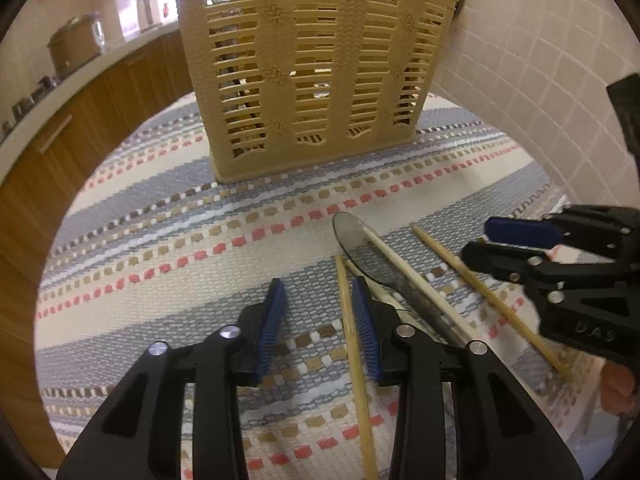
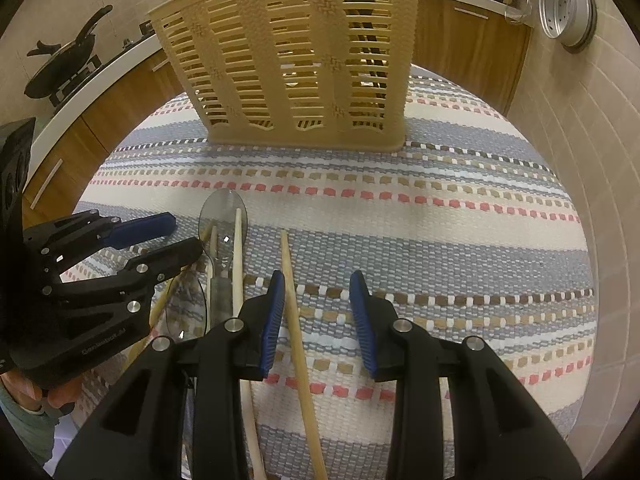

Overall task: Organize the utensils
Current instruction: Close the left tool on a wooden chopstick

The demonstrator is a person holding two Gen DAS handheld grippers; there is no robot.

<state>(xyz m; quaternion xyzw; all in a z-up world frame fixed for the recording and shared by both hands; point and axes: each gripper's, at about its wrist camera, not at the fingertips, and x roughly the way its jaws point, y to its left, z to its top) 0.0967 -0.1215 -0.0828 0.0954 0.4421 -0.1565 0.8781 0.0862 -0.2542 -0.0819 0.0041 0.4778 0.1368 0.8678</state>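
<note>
A cream slotted plastic basket stands upright at the far side of a striped woven mat; it also shows in the right wrist view. Wooden chopsticks and a metal spoon lie loose on the mat. My left gripper is open, with one chopstick lying between its fingers near the right pad. My right gripper is open over the mat, a chopstick lying between its fingers beside the left pad. The spoon and other chopsticks lie left of it. Each gripper shows in the other's view, the right gripper and the left gripper.
A tiled wall borders the mat on the right. Wooden cabinets and a white countertop run behind. A pan on a stove sits at the left, a metal lid hangs on the wall.
</note>
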